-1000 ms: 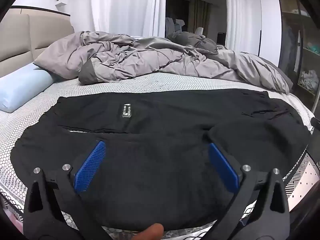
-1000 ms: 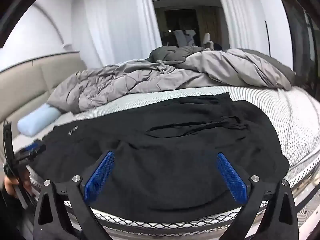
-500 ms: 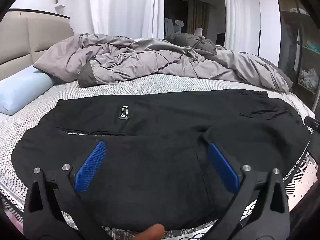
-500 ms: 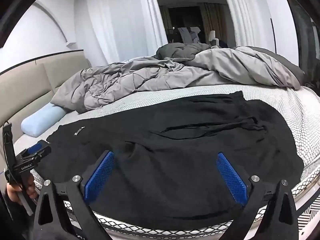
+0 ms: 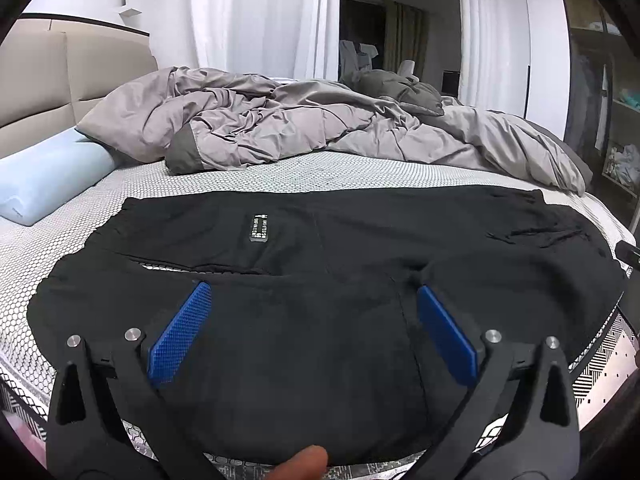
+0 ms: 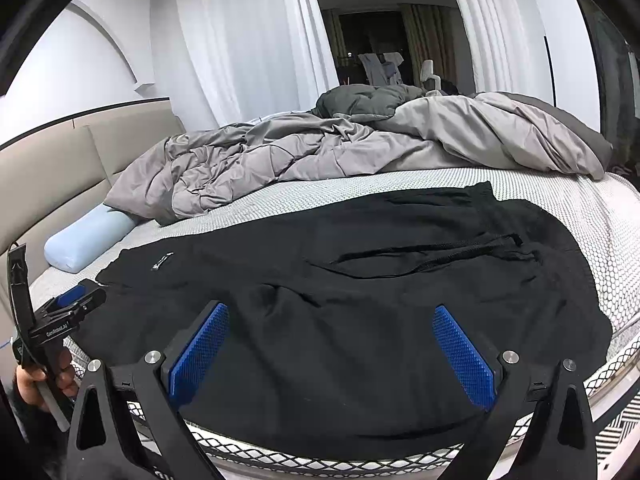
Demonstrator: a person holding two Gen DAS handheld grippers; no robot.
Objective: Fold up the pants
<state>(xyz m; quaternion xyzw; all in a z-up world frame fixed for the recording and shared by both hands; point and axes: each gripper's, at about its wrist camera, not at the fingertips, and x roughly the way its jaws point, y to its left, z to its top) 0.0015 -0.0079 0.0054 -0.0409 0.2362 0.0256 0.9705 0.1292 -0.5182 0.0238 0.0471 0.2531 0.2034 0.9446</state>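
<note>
Both tools hover at the near edge of the pants: the left hand-held gripper [image 5: 312, 336] has its blue pads spread wide apart with nothing between them, and the right hand-held gripper [image 6: 332, 352] is spread just as wide and also holds nothing. A fingertip [image 5: 300, 462] shows at the bottom of the left wrist view. Black pants [image 5: 320, 272] lie spread flat across the near side of the bed [image 5: 320, 172], reaching its front edge. On the pants, toward their far left part, sits a small label [image 5: 259, 229]; toward their right end a drawstring [image 6: 432, 258] lies loose on the cloth. Left of the pants rests a pale blue pillow [image 5: 44, 176]. Beyond the pants a crumpled grey duvet [image 5: 320, 128] is heaped, with white curtains [image 5: 256, 16] behind it.
</note>
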